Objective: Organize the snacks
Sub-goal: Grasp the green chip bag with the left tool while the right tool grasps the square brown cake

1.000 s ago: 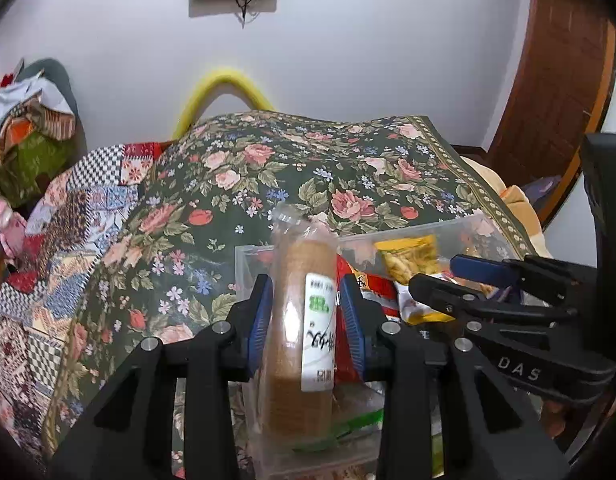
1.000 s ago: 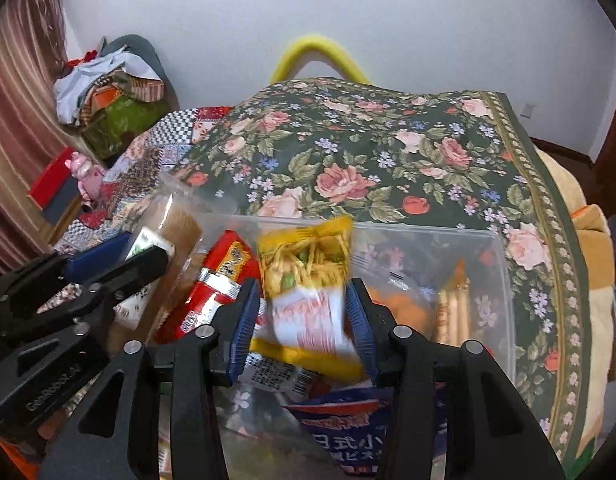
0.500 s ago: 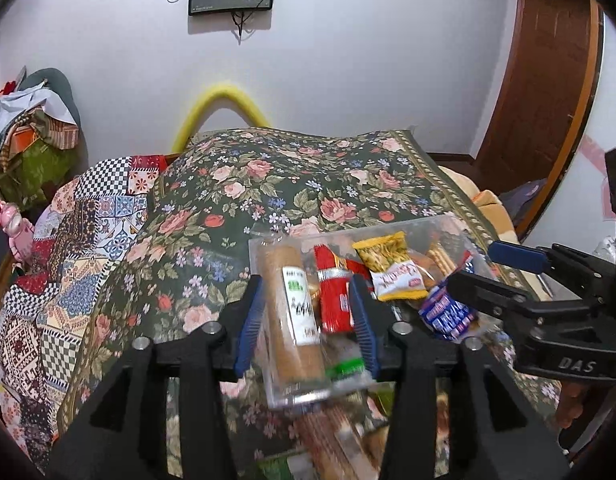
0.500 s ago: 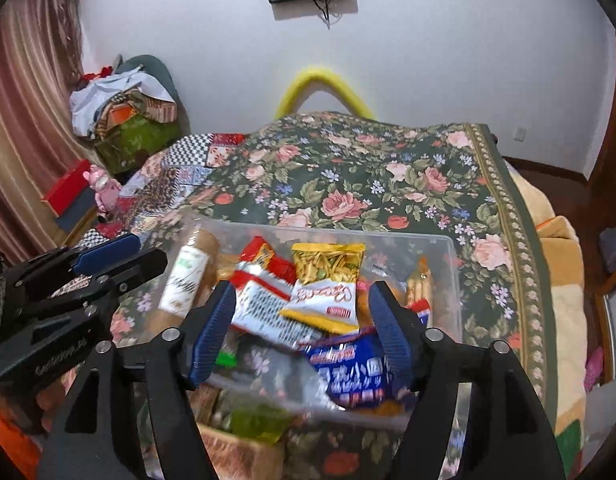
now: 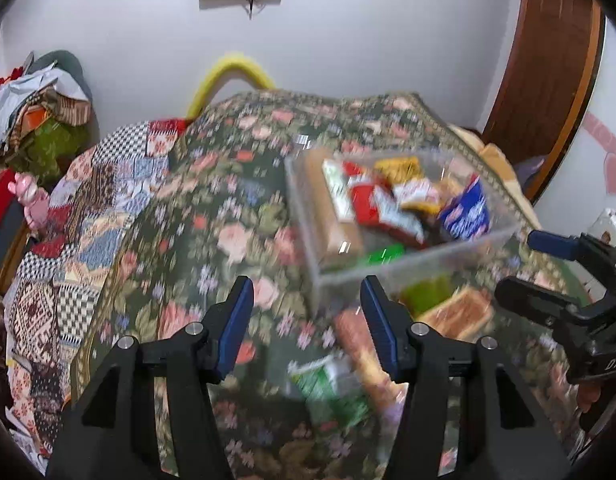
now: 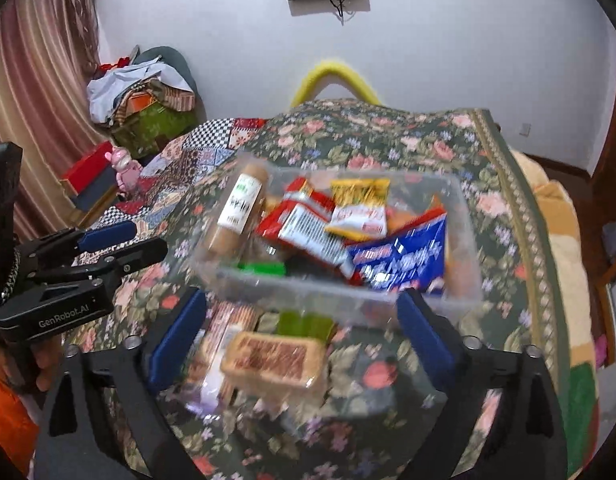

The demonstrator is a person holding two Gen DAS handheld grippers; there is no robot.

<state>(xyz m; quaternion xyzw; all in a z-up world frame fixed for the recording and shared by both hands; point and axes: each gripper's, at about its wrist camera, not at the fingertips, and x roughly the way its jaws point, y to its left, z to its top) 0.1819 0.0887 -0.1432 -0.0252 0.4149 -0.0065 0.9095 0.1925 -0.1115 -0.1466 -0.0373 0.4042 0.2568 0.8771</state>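
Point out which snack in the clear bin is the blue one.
The blue packet at the bin's near right corner in the right wrist view. It alone is blue with white print; its neighbours are red, yellow and tan.

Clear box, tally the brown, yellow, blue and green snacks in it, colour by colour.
Brown roll: 1
Yellow packet: 1
Blue packet: 1
Green packet: 1
Total: 4 in the clear box
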